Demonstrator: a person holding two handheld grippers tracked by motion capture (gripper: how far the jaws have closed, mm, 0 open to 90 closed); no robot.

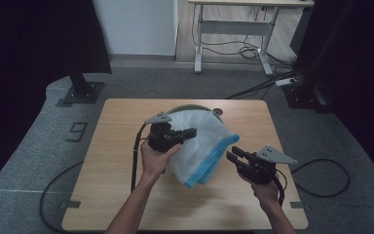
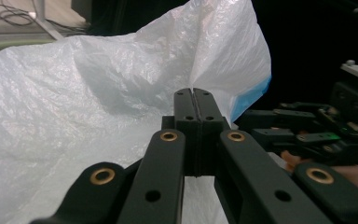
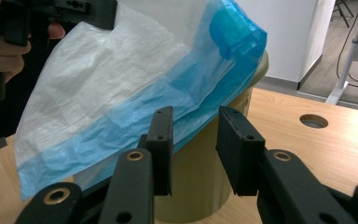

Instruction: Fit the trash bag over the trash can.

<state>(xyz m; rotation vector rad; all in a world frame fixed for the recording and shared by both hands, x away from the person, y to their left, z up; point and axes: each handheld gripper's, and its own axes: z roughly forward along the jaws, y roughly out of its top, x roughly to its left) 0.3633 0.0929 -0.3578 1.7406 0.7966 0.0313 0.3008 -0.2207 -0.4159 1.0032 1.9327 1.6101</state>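
A white plastic bag (image 1: 199,141) with a blue hem is draped over an olive-green bin (image 1: 190,106) at the middle of the wooden table (image 1: 121,195). My left gripper (image 1: 191,132) is shut on the bag's upper edge and holds it up; in the left gripper view its jaws (image 2: 193,95) are pressed together against the white film (image 2: 98,93). My right gripper (image 1: 233,155) sits just right of the bag. In the right gripper view its jaws (image 3: 196,140) stand apart with nothing between the pads, in front of the blue hem (image 3: 135,121) and the bin (image 3: 244,95).
A round cable hole (image 3: 313,121) is cut in the tabletop behind the bin. A white-framed desk (image 1: 233,24) with loose cables stands on the carpet beyond the table. Black stands (image 1: 80,87) flank the far corners. Gripper cables trail off both sides.
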